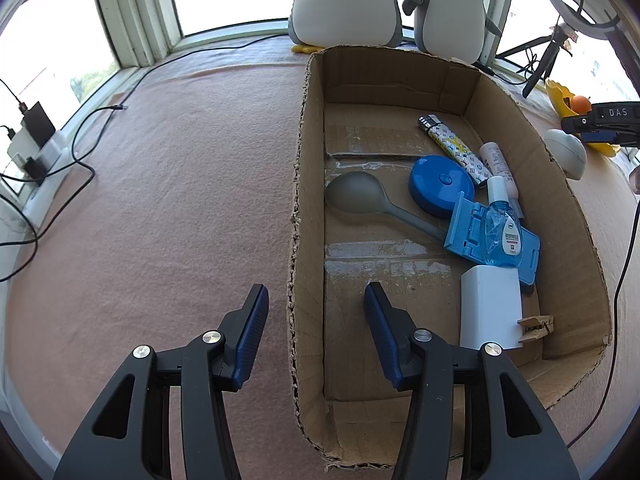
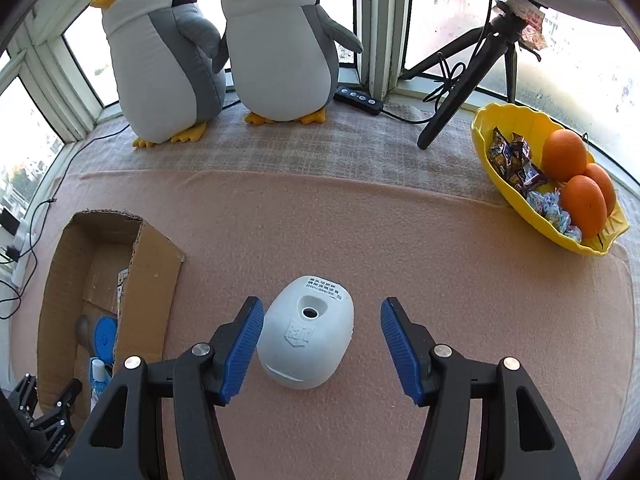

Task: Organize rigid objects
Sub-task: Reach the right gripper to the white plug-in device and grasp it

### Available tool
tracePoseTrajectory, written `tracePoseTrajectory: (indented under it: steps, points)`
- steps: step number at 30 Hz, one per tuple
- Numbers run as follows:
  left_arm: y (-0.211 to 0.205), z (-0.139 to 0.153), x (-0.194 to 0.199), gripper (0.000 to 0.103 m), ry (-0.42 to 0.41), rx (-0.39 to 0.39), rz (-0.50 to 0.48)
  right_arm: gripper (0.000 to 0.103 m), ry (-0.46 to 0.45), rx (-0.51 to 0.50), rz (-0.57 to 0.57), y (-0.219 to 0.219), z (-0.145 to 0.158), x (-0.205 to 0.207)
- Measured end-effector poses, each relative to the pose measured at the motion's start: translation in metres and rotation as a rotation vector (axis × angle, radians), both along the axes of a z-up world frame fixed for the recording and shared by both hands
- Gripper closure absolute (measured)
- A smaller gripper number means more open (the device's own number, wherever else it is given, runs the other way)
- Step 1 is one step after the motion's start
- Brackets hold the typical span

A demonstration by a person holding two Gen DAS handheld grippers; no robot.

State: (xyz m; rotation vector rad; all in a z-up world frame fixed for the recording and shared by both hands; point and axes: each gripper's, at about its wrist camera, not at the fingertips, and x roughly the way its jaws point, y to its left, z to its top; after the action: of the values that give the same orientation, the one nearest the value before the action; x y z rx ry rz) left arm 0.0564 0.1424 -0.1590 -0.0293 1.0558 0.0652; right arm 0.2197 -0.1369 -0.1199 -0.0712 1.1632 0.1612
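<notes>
Right tongs (image 2: 322, 346) open around white device (image 2: 306, 334)

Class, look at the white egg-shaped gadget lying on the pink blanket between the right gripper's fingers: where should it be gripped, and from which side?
Grip the white gadget across its narrower width, near the middle, coming down from above. It lies flat on the blanket, so only its curved flanks are free, and the right gripper already straddles them with open jaws.
</notes>
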Motion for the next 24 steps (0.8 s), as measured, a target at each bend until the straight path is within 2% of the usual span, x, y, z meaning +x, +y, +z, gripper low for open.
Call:
tracePoseTrajectory:
  steps: [4, 6, 14, 18, 24]
  points:
    - [0.000, 0.000, -0.001, 0.052, -0.001, -0.004, 0.001, 0.046, 0.018, -0.096, 0.054, 0.014, -0.012, 0.003]
    - [0.000, 0.000, -0.001, 0.052, -0.001, -0.004, 0.001, 0.046, 0.023, -0.110, 0.056, 0.013, -0.014, 0.002]
    - [0.000, 0.000, -0.001, 0.052, -0.001, -0.003, 0.001, 0.046, 0.034, -0.046, -0.013, -0.025, -0.006, -0.005]
    - [0.000, 0.000, -0.001, 0.052, -0.001, -0.001, 0.001, 0.046, 0.035, 0.024, -0.074, -0.053, -0.001, -0.008]
    - [-0.001, 0.001, 0.000, 0.052, -0.001, 0.003, 0.000, 0.046, 0.041, 0.075, -0.156, -0.088, 0.000, -0.008]
